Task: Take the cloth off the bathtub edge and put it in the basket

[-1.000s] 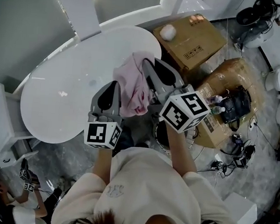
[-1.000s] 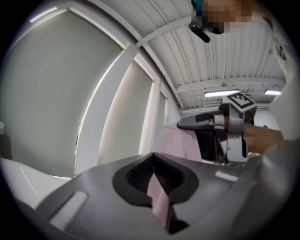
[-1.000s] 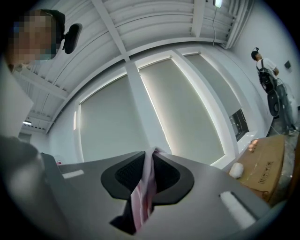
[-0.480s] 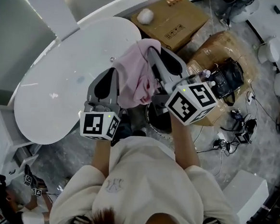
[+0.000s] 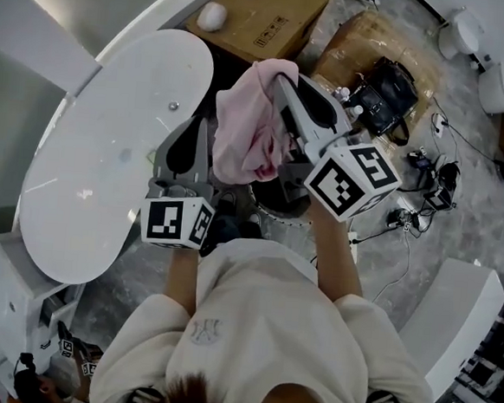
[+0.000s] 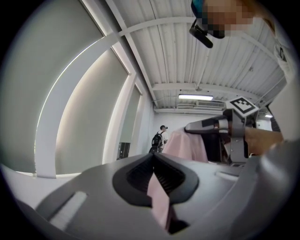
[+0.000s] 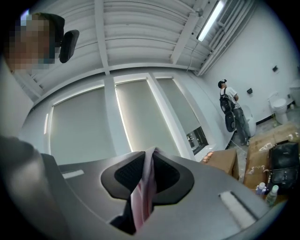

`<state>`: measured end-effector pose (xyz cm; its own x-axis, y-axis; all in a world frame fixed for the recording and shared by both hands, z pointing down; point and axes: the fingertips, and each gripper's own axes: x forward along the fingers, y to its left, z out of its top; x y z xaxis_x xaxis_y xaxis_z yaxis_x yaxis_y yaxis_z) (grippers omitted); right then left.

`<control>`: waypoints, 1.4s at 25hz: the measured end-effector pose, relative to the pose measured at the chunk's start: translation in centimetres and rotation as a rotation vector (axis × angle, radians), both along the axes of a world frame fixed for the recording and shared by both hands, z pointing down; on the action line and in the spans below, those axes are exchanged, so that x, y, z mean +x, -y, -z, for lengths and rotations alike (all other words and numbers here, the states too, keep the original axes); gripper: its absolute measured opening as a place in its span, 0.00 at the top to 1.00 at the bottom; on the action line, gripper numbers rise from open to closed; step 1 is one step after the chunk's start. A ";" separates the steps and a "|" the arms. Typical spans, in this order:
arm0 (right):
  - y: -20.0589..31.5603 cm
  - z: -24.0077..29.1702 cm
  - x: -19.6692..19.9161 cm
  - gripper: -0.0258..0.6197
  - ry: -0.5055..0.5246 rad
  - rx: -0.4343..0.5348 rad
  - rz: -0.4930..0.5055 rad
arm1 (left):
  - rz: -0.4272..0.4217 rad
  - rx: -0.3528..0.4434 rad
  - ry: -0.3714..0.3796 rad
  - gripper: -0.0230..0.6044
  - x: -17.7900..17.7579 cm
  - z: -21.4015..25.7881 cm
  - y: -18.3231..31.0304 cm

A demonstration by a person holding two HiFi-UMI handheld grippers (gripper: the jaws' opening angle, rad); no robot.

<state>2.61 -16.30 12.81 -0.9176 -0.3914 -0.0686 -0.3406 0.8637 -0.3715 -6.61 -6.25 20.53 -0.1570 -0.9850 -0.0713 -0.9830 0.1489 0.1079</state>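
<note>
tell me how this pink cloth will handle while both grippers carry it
Probably floppy: the cloth hangs in loose folds between the left gripper and right gripper. Likely light, since two thin pinches of fabric hold it up. It may swing or drape unevenly when lowered.

The cloth (image 5: 251, 127) is a soft, pale pink piece, crumpled and hanging in loose folds. It is off the bathtub (image 5: 109, 146) and up in the air, strung between the left gripper (image 5: 205, 130) and the right gripper (image 5: 283, 81). Each gripper has a thin pinch of the fabric pressed between its closed jaws, and the bulk sags down between the two. The bathtub is a long, glossy white oval, and the cloth hangs just past its rounded end. Directly below the cloth sits a dark round rim, probably the basket (image 5: 276, 209), though it is mostly covered from above.
</note>
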 end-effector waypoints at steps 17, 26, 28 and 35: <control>4.4 -0.3 13.7 0.88 -0.005 -0.018 -0.299 | -0.280 -0.007 0.004 0.89 10.0 0.0 7.5; 3.8 -2.1 18.3 0.88 -0.020 -0.044 -0.368 | -0.390 -0.010 0.005 0.89 14.5 -0.3 9.1; 3.6 -2.3 19.0 0.88 -0.026 -0.047 -0.380 | -0.404 -0.009 0.006 0.89 15.0 -0.2 9.3; 3.0 -3.8 20.8 0.88 -0.047 -0.070 -0.419 | -0.455 -0.015 0.012 0.89 16.4 -0.2 9.8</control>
<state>23.44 -19.29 16.64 -0.6794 -0.7337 0.0093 -0.6749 0.6198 -0.4004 9.79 -16.00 20.76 0.2928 -0.9545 -0.0559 -0.9499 -0.2971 0.0970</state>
